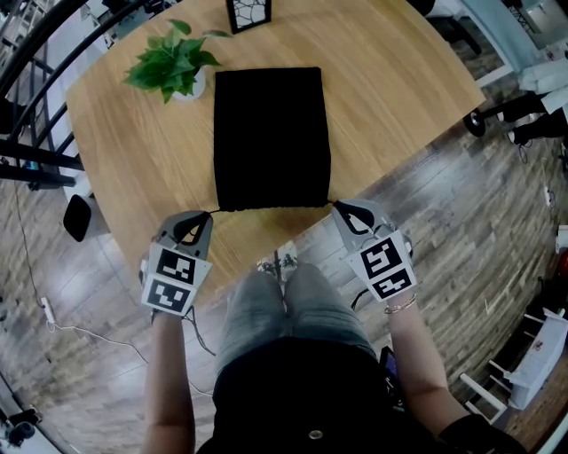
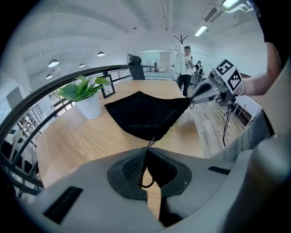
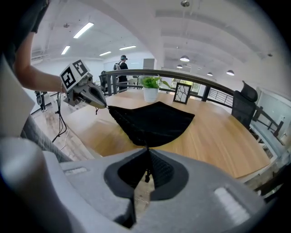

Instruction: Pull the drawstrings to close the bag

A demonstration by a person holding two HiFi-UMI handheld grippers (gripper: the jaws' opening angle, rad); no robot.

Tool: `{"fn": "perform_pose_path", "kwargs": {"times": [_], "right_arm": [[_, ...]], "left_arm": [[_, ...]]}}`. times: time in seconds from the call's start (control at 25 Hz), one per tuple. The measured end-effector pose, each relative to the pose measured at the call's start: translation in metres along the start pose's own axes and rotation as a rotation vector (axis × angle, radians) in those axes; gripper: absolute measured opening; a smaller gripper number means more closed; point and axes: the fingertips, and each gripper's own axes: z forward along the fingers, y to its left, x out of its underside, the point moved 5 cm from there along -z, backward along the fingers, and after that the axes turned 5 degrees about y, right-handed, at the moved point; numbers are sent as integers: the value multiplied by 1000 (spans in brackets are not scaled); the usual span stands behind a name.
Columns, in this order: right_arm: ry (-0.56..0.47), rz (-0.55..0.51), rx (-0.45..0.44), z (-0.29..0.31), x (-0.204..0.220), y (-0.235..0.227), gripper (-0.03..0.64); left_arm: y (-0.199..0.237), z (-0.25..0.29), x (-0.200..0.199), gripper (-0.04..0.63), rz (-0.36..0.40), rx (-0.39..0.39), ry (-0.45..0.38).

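While the black drawstring bag (image 1: 271, 137) lies flat on the round wooden table (image 1: 399, 106), its mouth toward the person, a gripper stands just off each corner of that mouth. The left gripper (image 1: 204, 217) has its jaws pressed together on the thin left drawstring (image 2: 150, 144). The right gripper (image 1: 338, 208) likewise pinches the right drawstring (image 3: 146, 148). A potted plant (image 1: 173, 62) and a small picture frame (image 1: 248, 13) stand at the bag's far end.

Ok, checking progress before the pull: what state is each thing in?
bag, lying on table, mouth not cinched.
left gripper, shut on left drawstring.
right gripper, shut on right drawstring.
potted plant, upright.
picture frame, standing.
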Motion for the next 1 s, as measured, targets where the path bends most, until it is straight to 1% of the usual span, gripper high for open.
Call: {"fn": "perform_pose_path", "kwargs": {"times": [0.16,0.4,0.52,0.72,0.88,1.0], "right_arm": [[-56,60,44,-11,-10,-10,5],[-127,130,81,-30,-24,-22,5],[-162,143,99,-39,-35,-26,5],[-219,161,126,-55,-52,-31,5],[-268,188,148,-64,-64,-37,5],[-300,201,155,-70,-72,-42,5]], "left_arm": [[6,-11,-8,17,-9,-42,-49],[14,-32,-21,17,-1,-91,-108],[20,-43,-29,17,-10,-114,-146],[29,-66,-43,17,-17,-177,-231],[37,-79,-54,17,-54,-200,-308],[40,-90,-61,17,-61,-229,-351]]}}
